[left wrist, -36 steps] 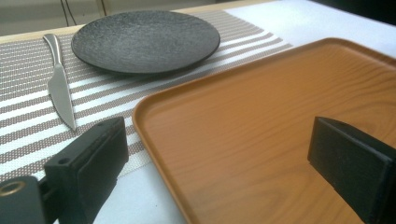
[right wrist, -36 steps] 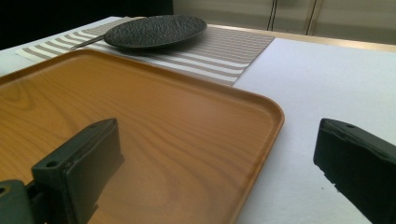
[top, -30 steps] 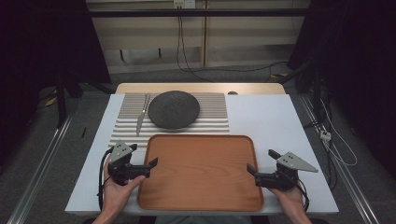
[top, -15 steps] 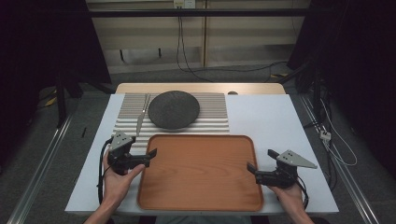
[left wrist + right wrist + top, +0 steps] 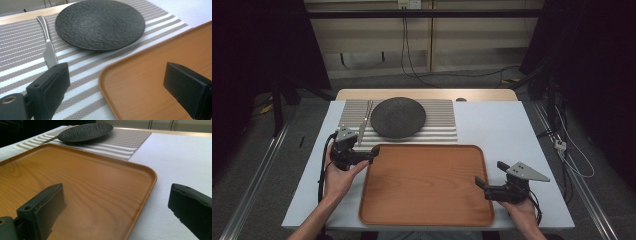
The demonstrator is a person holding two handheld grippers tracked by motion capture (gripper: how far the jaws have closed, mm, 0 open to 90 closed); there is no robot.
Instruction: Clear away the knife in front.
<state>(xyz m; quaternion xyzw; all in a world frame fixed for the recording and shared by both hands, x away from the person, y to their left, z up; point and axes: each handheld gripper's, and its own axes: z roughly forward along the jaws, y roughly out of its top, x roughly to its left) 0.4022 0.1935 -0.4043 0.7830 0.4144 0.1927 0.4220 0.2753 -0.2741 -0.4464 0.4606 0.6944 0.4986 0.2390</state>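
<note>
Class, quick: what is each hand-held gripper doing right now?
Left hand-held gripper: open, holding nothing, jaws astride the tray corner.
Right hand-held gripper: open, holding nothing, astride the tray's right rim.

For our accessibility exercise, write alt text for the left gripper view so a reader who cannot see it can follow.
Two open black jaws of the left gripper straddle the near corner of a wooden tray, one jaw over the tray and one over a striped placemat. Beyond them on the placemat sit a dark round plate and, beside it, a metal knife.

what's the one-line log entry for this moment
left gripper: open, at tray far-left corner | right gripper: open, at tray right edge | plate, knife: on placemat
</note>
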